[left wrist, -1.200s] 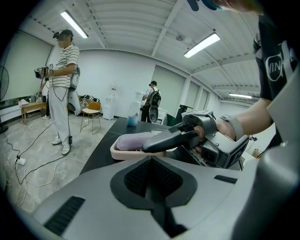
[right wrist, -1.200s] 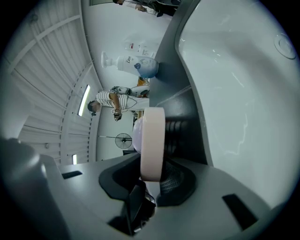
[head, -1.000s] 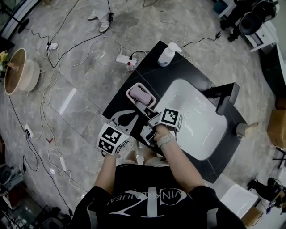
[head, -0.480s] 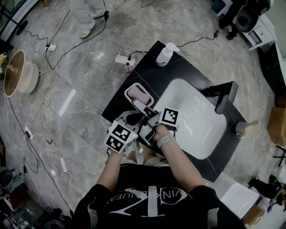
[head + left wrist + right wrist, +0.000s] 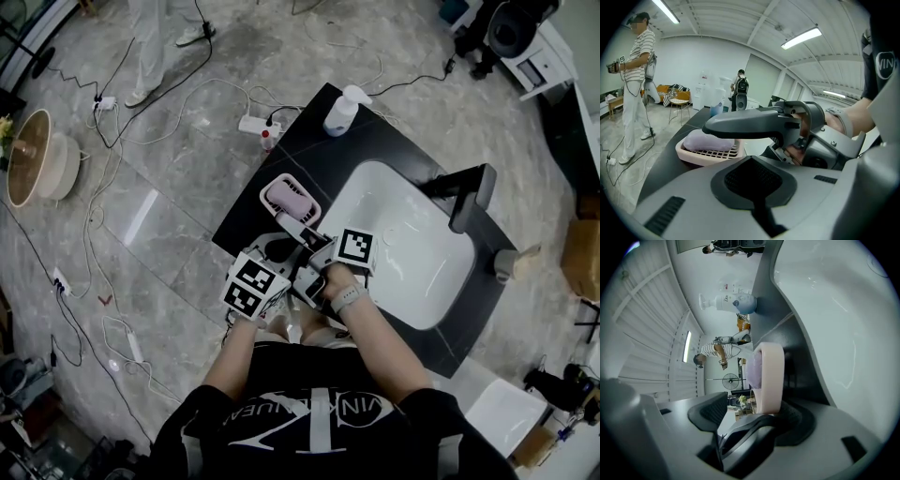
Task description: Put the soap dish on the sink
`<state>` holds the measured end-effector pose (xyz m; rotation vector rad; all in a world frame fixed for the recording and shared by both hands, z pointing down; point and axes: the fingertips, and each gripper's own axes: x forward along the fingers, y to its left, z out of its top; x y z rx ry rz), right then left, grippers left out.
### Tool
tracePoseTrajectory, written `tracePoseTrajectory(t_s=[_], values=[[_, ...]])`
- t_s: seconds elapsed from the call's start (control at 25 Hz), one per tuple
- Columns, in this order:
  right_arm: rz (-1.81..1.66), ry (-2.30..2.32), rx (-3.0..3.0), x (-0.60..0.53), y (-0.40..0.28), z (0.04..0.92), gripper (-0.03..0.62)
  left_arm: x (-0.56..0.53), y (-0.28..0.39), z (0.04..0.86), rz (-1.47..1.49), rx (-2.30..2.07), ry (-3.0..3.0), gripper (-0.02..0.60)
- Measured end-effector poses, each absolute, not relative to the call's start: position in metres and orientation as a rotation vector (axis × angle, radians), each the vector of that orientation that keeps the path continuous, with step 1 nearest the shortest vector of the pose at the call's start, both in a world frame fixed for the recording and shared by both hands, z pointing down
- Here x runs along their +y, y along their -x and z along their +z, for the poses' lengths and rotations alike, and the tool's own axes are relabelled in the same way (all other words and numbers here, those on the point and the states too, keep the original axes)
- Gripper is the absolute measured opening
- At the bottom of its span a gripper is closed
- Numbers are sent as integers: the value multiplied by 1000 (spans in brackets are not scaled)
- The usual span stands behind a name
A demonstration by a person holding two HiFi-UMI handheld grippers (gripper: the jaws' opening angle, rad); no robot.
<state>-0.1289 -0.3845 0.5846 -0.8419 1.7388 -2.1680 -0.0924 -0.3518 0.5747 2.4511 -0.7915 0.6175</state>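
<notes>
On the black counter (image 5: 375,141), beside the white sink (image 5: 412,244), the left gripper (image 5: 752,180) hovered with fingers together and empty, while the right gripper's (image 5: 750,416) jaws, just opened, stood apart round the near end of the pink soap dish (image 5: 291,202) at the counter's left edge.

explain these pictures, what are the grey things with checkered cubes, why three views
A person holds a two-jaw gripper in each hand; the cubes are part of them. One picture looks down from a camera on their head; the other two come from cameras riding on each gripper. Below is a black counter with a white basin and a pump bottle. A pink soap dish with a bar of soap sits on the counter. The right gripper has just been opening its jaws, the dish's edge between them; the left gripper is closed, empty.
</notes>
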Motion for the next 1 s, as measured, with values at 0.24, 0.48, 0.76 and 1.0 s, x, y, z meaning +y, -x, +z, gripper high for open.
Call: tracePoseTrajectory(t_s=[0.24, 0.48, 0.76, 1.0], values=[[-2193, 814, 1699, -374, 128, 585, 288, -349, 95, 576, 566, -795, -2411, 14], [-2210, 806, 1673, -364, 127, 583, 290, -349, 95, 575, 570, -783, -2400, 14], [-2214, 829, 1641, -358, 120, 584, 291, -346, 94, 577, 585, -767, -2392, 14], [-2220, 792, 1629, -348, 124, 580, 298, -346, 95, 576, 589, -769, -2379, 14]])
